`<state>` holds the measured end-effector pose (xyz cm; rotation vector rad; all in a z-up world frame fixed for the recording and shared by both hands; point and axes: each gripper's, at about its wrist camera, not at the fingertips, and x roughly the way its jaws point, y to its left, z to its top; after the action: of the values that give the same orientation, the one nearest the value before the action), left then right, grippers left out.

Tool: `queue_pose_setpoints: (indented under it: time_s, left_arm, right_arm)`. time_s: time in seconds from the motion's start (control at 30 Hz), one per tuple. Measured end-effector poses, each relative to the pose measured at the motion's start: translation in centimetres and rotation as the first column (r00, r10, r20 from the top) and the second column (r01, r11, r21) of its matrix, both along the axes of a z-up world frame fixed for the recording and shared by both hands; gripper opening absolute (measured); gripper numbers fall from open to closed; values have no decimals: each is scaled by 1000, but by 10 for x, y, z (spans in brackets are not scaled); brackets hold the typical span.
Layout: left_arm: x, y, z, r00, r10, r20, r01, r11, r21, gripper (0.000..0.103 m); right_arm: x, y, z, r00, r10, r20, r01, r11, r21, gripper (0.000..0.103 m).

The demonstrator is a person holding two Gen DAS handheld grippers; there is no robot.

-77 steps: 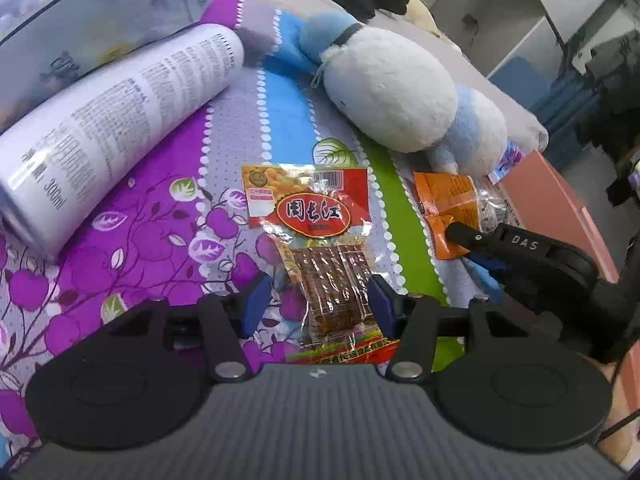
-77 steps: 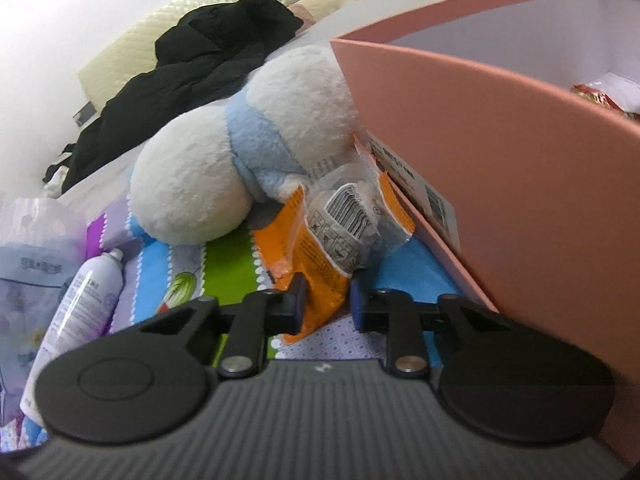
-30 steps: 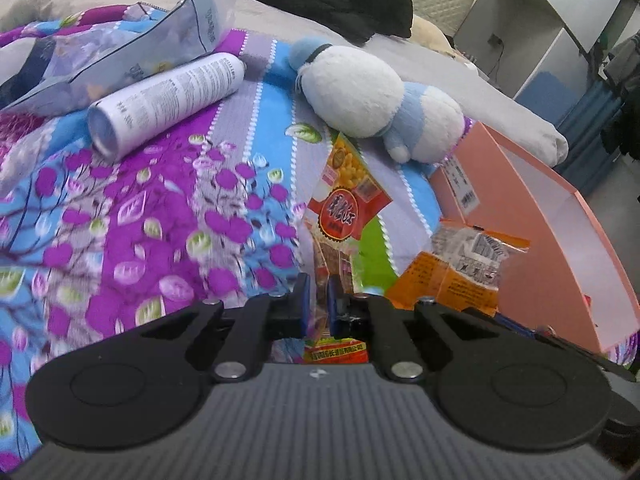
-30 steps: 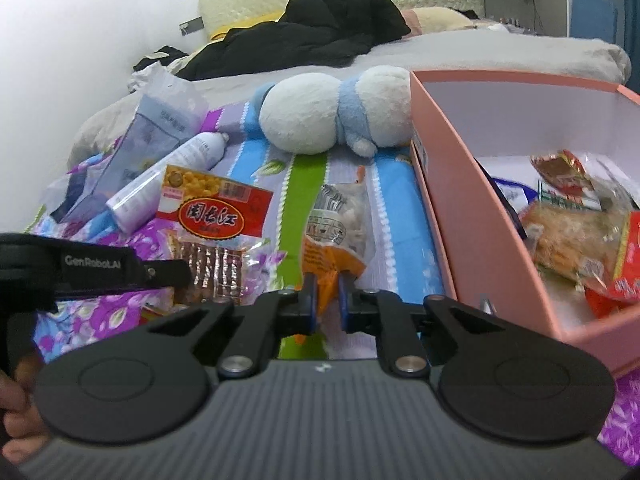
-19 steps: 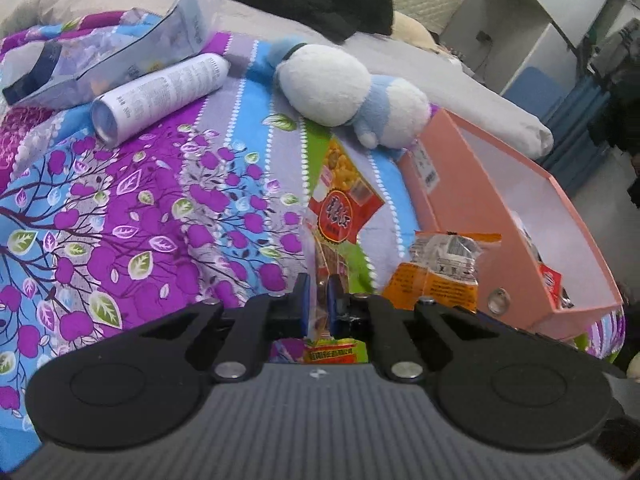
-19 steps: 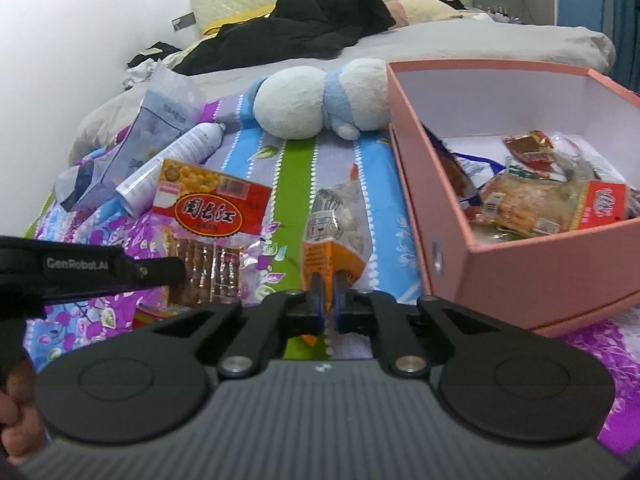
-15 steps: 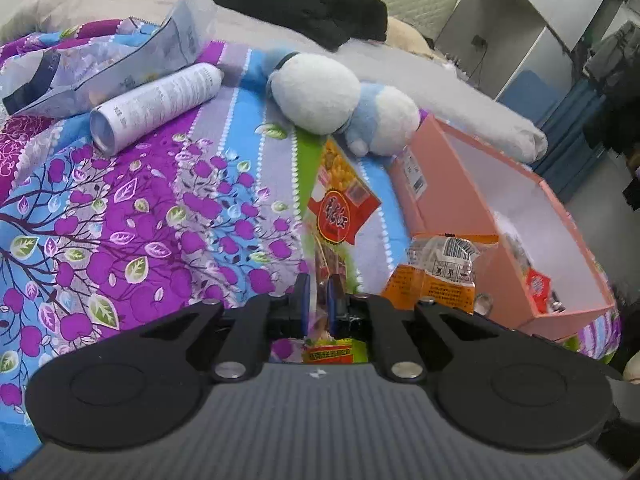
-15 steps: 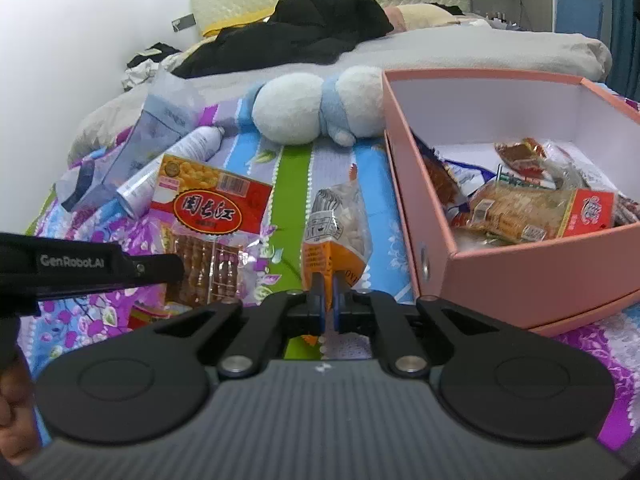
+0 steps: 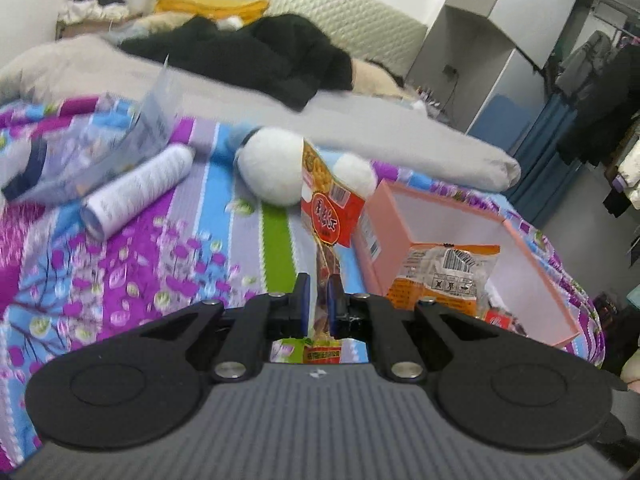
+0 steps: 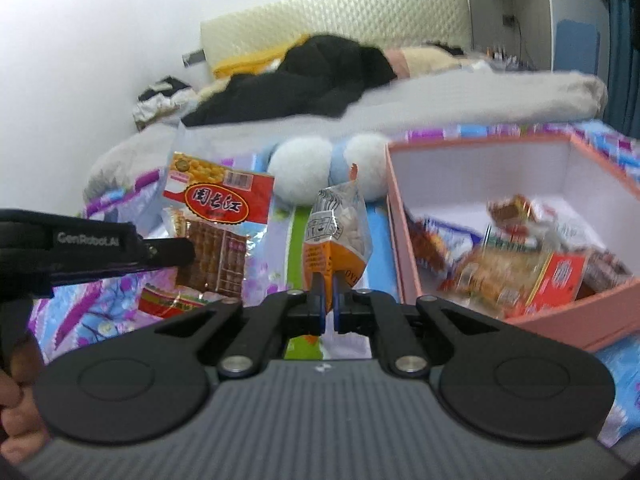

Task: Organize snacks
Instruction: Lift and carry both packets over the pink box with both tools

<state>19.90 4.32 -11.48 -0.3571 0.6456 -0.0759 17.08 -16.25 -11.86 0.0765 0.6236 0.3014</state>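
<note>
Purple flowers and bright stripes cover the bedspread [image 9: 132, 276] below us, and we read the scene from its left side across. Far left in the left wrist view a clear printed bag [image 9: 92, 156] lies crumpled, with a white spray can [image 9: 140, 192] on its side just beside it. Next comes a white and blue plush [image 9: 276, 172], lying beyond both snacks, and past it a black coat [image 9: 256, 60] is heaped on the grey bedding. Our left gripper [image 9: 316, 300] is clenched on the lower part of a red pack [image 9: 328, 216], which stands up from the blue pads clear of the bedspread; the right wrist view shows the same red pack [image 10: 218, 216] face on, with brown strips behind its clear window and the left gripper [image 10: 176, 252] reaching in from the side. A hand [image 10: 16, 400] shows at that view's left edge, behind the left gripper. Moving right, our right gripper [image 10: 327, 304] is pinched tight on the bottom edge of an orange pack [image 10: 338, 232], held upright in the air just left of the box wall; in the left wrist view the orange pack [image 9: 448, 276] hangs in front of the box's open inside. Farthest right sits the pink box [image 10: 404, 240], open at the top, resting on the bedspread, with several wrapped snacks [image 10: 516, 264] piled in its near half. We cannot make out their labels, since that part is blurred.
</note>
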Motion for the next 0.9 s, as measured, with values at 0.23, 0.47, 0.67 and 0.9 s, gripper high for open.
queue_pose_setpoints:
  time_s: [0.23, 0.47, 0.67, 0.9]
  left_arm:
    - [2, -15, 45, 997, -29, 74, 28, 1000, 3, 10]
    - [11, -37, 84, 989, -68, 131, 68, 998, 5, 10]
    - [27, -63, 107, 980, -123, 159, 121, 992, 26, 10]
    - [56, -109, 108, 968, -199, 151, 190, 979, 73, 10]
  right_arm:
    - [1, -14, 40, 996, -26, 85, 25, 1000, 14, 7]
    - [8, -38, 69, 985, -81, 153, 78, 997, 23, 7]
    - [15, -62, 84, 971, -140, 196, 136, 990, 36, 7]
    - [28, -96, 89, 950, -215, 227, 211, 977, 45, 7]
